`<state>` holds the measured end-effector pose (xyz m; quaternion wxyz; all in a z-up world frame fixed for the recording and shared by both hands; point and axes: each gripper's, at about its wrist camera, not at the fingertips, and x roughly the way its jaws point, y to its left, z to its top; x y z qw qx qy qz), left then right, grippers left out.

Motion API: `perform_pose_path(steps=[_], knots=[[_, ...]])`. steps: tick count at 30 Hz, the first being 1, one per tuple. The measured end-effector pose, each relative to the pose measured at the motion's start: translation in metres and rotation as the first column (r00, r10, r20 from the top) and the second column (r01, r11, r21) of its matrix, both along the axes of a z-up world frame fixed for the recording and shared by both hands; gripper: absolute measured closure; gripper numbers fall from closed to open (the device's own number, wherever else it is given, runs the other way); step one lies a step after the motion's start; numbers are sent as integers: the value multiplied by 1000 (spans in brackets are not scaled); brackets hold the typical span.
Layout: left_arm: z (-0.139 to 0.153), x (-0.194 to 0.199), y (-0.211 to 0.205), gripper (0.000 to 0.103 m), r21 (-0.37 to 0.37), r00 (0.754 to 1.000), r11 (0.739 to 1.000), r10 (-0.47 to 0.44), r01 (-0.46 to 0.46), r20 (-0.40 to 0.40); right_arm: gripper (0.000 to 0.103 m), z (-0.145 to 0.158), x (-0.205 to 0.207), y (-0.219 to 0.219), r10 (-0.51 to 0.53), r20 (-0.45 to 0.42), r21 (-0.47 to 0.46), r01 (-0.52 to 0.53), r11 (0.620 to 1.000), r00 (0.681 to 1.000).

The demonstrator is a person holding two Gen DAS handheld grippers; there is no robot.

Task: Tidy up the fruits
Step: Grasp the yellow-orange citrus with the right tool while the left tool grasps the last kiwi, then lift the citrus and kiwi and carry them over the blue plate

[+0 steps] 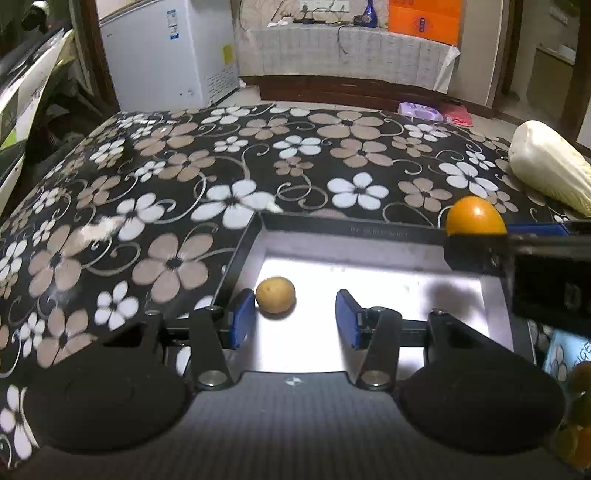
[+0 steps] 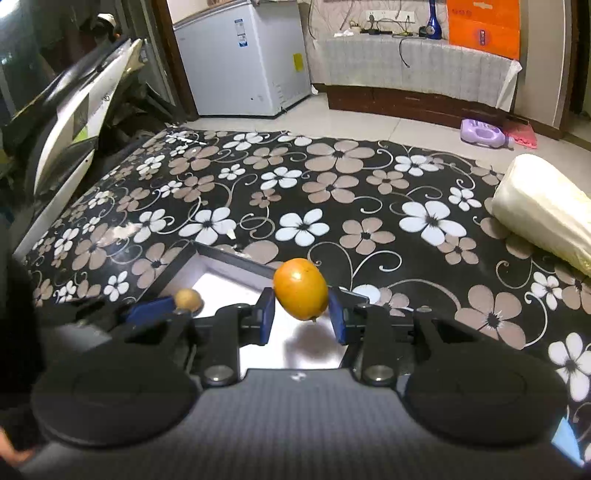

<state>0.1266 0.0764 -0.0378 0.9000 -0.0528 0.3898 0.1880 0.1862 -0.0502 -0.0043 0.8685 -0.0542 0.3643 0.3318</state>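
No legible text anywhere. Faint, unreadable lettering along the far rim of the black rectangular tray [image 1: 380,232]. Blue-and-white label, too small to read, on the white chest freezer [image 2: 242,33]. Blurred mark on the orange bag [image 2: 483,37].

A lived-in home room is indicated by the flower-patterned table [image 2: 332,206], beyond which a white chest freezer [image 2: 243,59], a cloth-covered sideboard [image 2: 417,70] and a tiled floor [image 2: 343,118] are seen.
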Motion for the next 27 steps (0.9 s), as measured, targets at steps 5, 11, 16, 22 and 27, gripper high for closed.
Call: perform_pose_path(steps=[5, 11, 16, 22, 27], knots=[[-3, 10, -1, 58, 35, 999, 999, -27, 26, 28, 69, 1, -3, -4, 8, 10, -11, -8, 1000, 1000], [-6, 2, -14, 73, 83, 998, 996, -45, 41, 38, 69, 3, -5, -11, -11, 19, -14, 12, 1000, 1000], [-7, 0, -12, 75, 70, 997, 996, -55, 51, 52, 69, 3, -10, -14, -30, 20, -6, 30, 1000, 999], [-4, -1, -3, 75, 17, 997, 998, -54, 53, 55, 69, 6, -27, -23, -66, 17, 25, 66, 998, 998], [-2, -5, 3, 75, -9, 998, 999, -39, 39, 40, 69, 3, -46, -30, -101, 2, 38, 101, 994, 995]])
